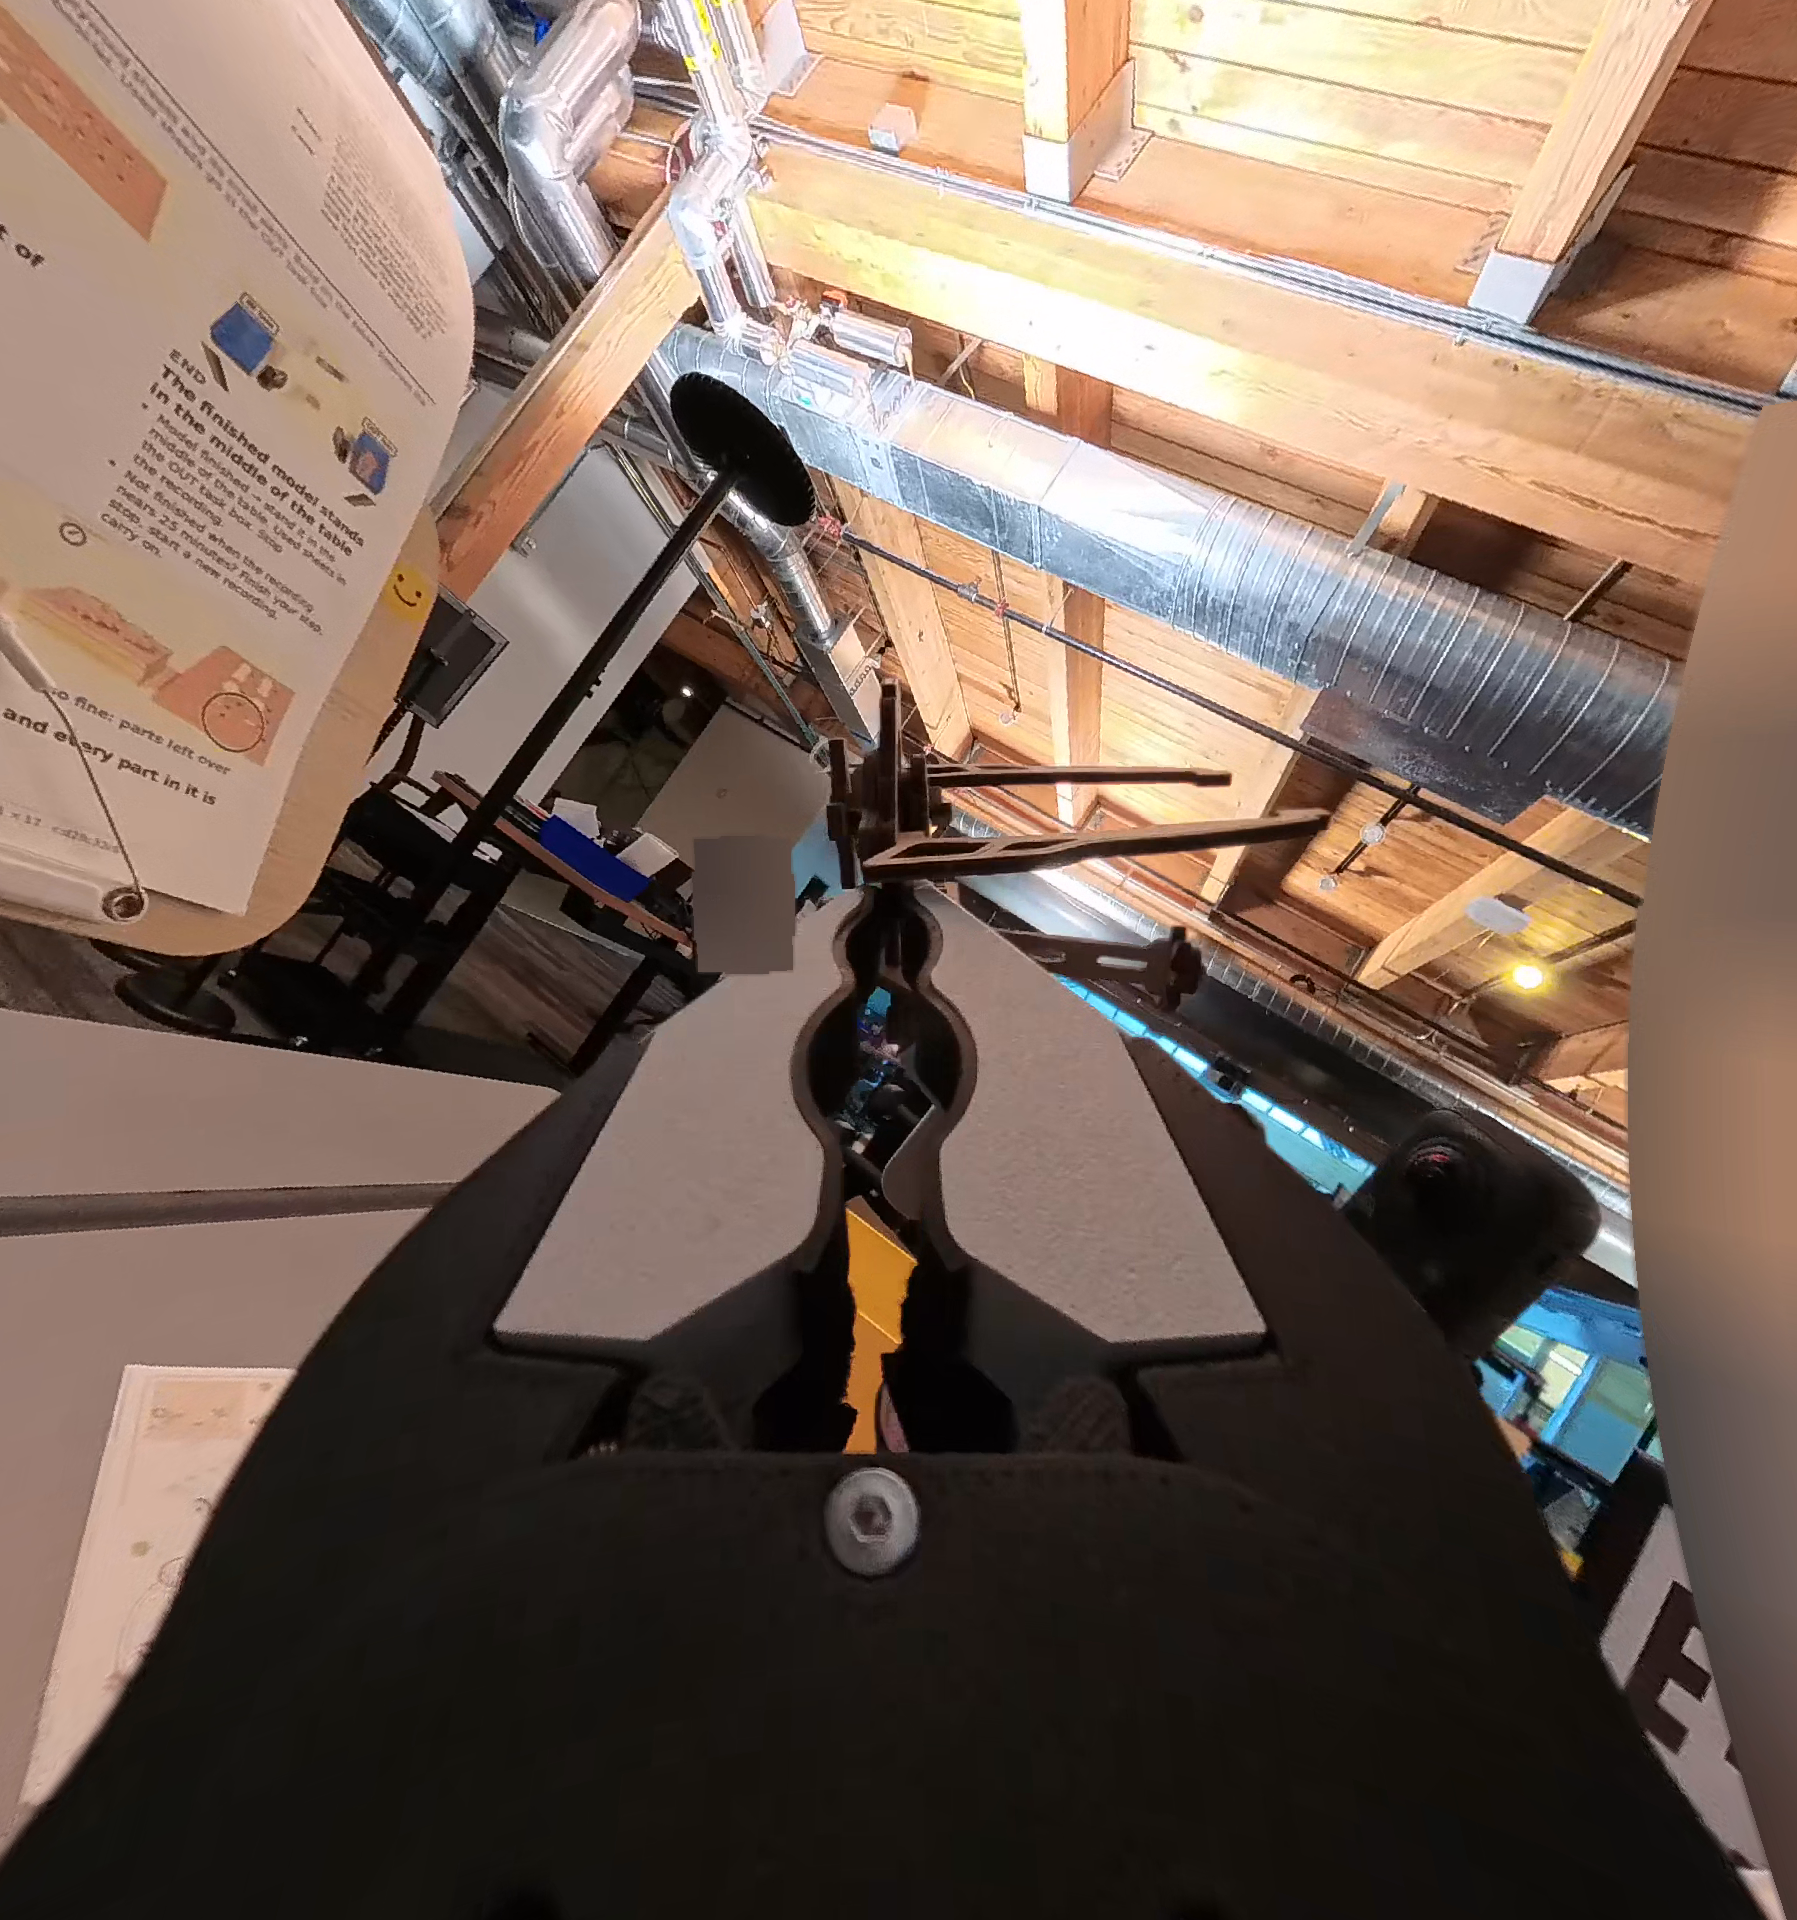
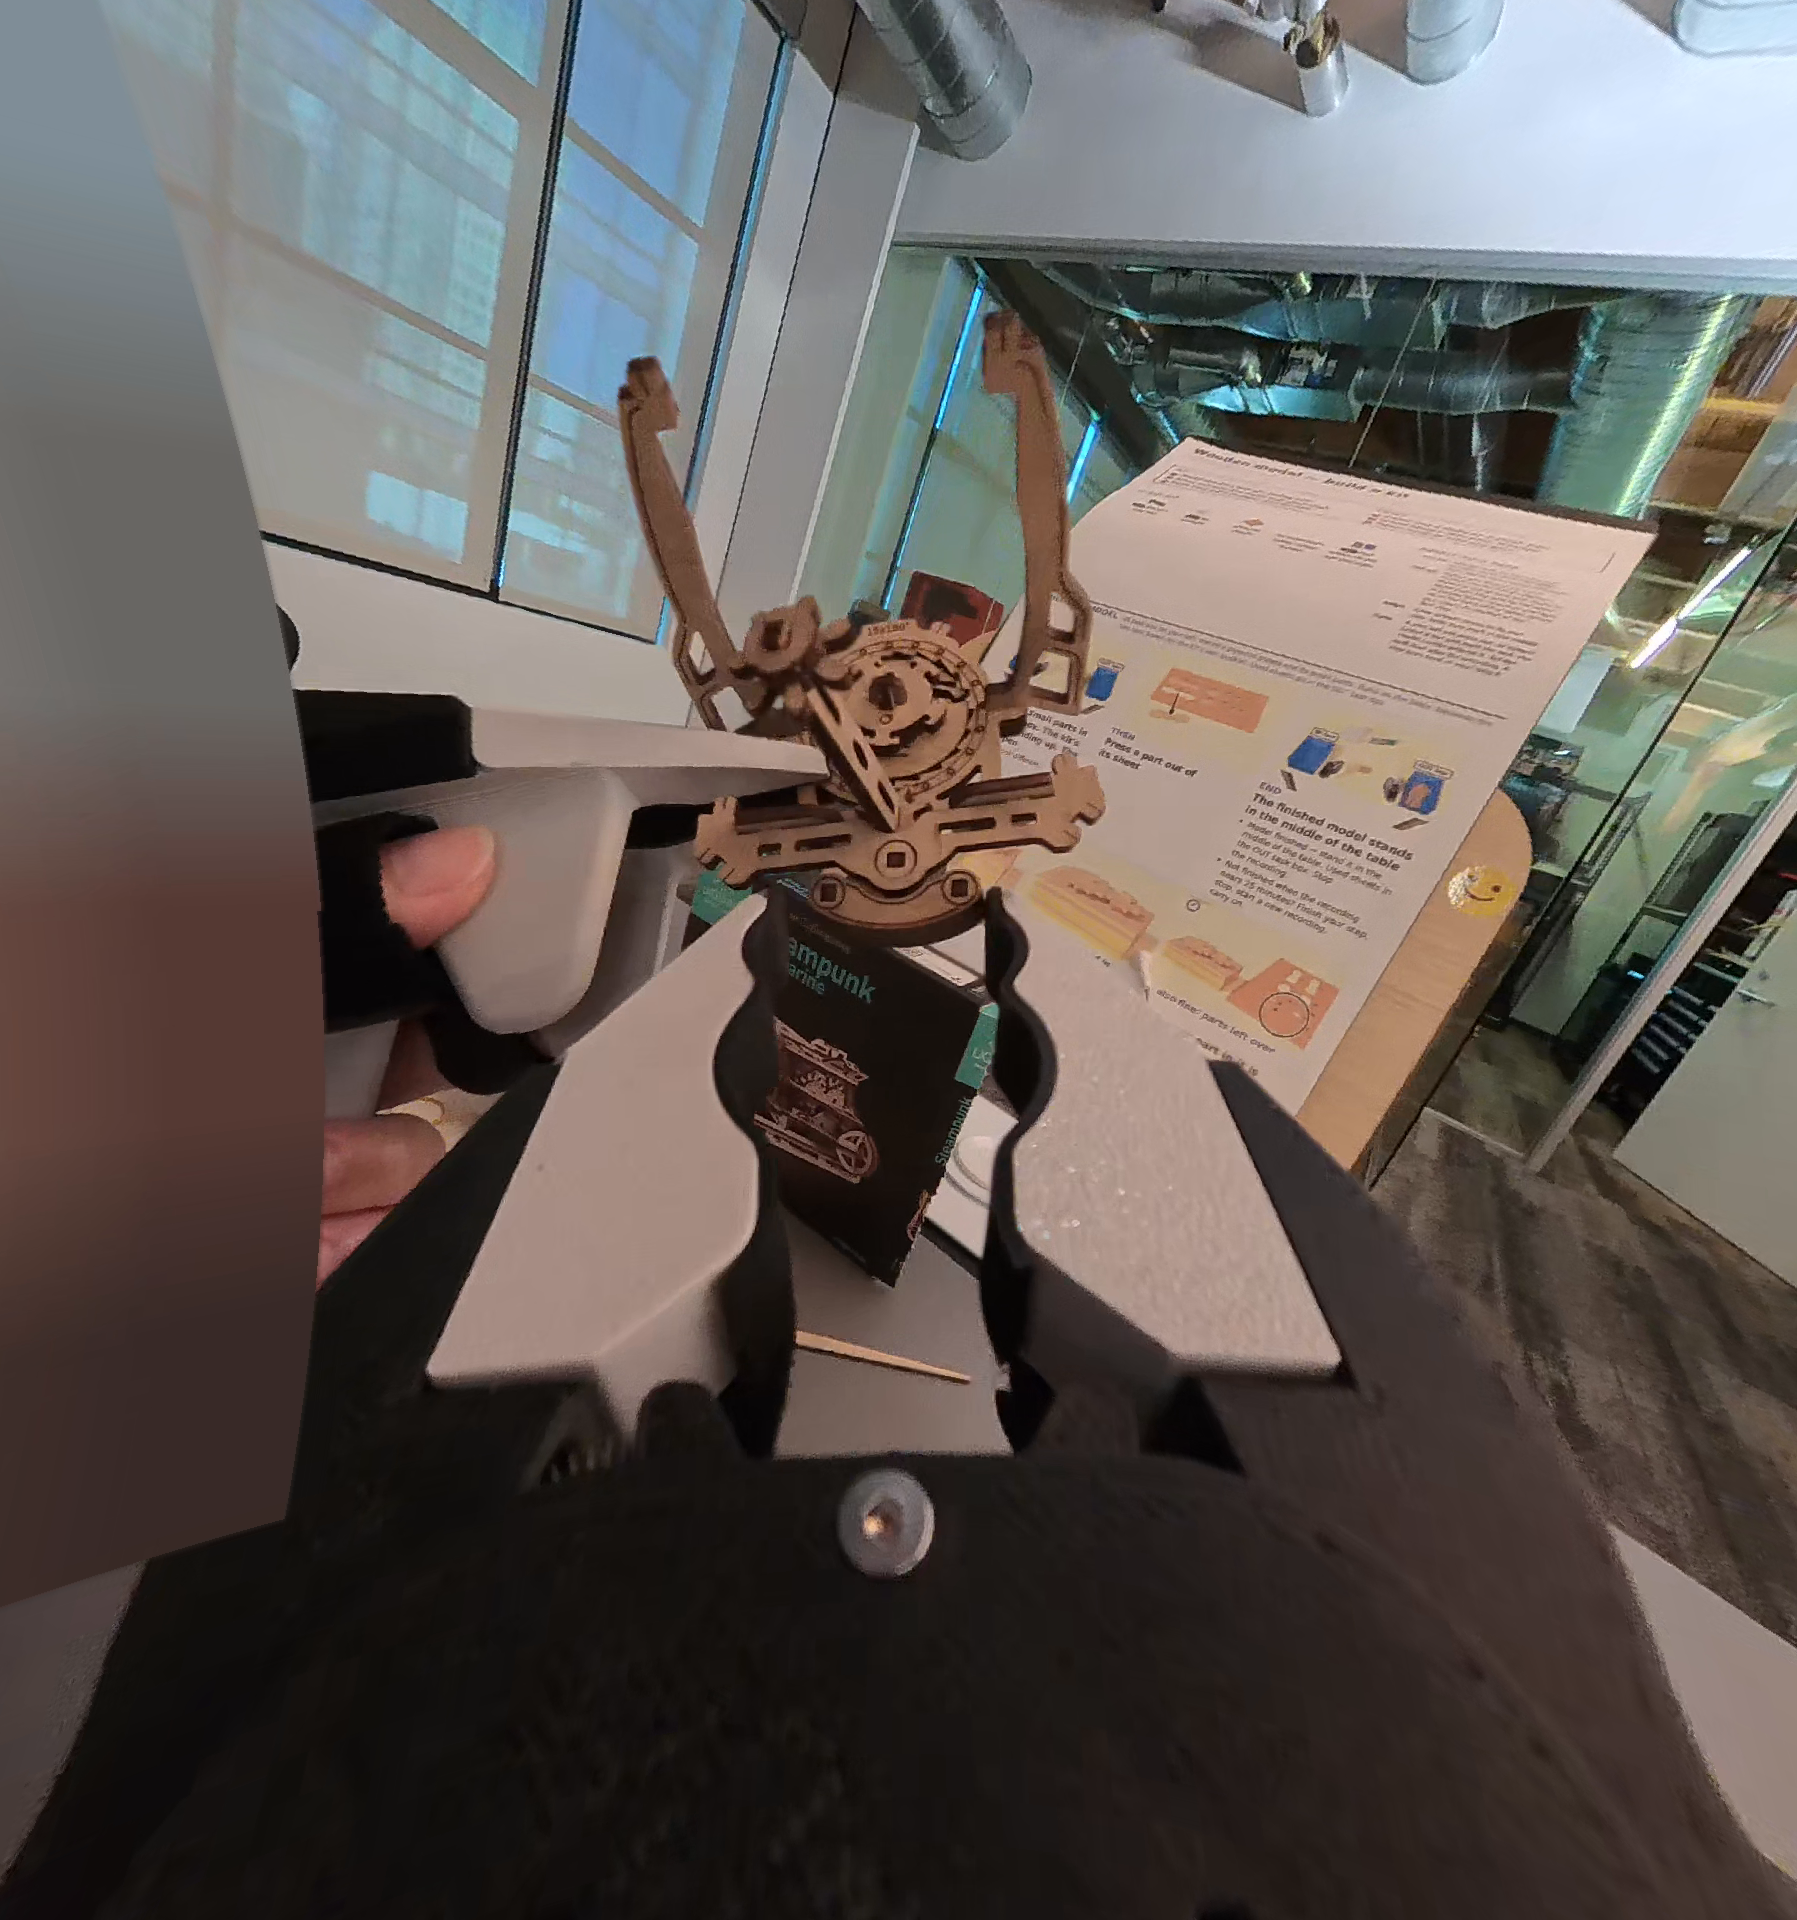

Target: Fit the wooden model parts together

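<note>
The right claw (image 2: 878,925) stands with its two fingers spread apart. The rounded base of the wooden model (image 2: 889,769) sits just at the gap between the fingertips; whether the tips touch it cannot be told. The left claw (image 1: 889,904) is closed on the wooden model (image 1: 977,821), pinching it at the very tips.

**Appearance of the model.** In the right wrist view the model is light brown laser-cut plywood. It has a round geared dial at the centre, a slotted crossbar below the dial, a curved base plate with square holes, and two long curved arms that rise upward and end in notched heads. The model is held up in the air, above the tabletop (image 2: 873,1403).

**View differences.** The right wrist view shows the model face-on, with the left claw (image 2: 811,774) entering from the left side, gripped by a hand (image 2: 437,883) in a black fingerless glove. Beyond the model, a dark product box (image 2: 852,1101) stands on the tabletop, a toothpick (image 2: 883,1361) lies near it, and a large instruction poster (image 2: 1320,748) stands farther off.

The left wrist view shows the model edge-on and dark against a timber ceiling (image 1: 1289,260) with a silver duct (image 1: 1237,561). The two long arms point to the right. The poster (image 1: 177,499) appears at the left.
</note>
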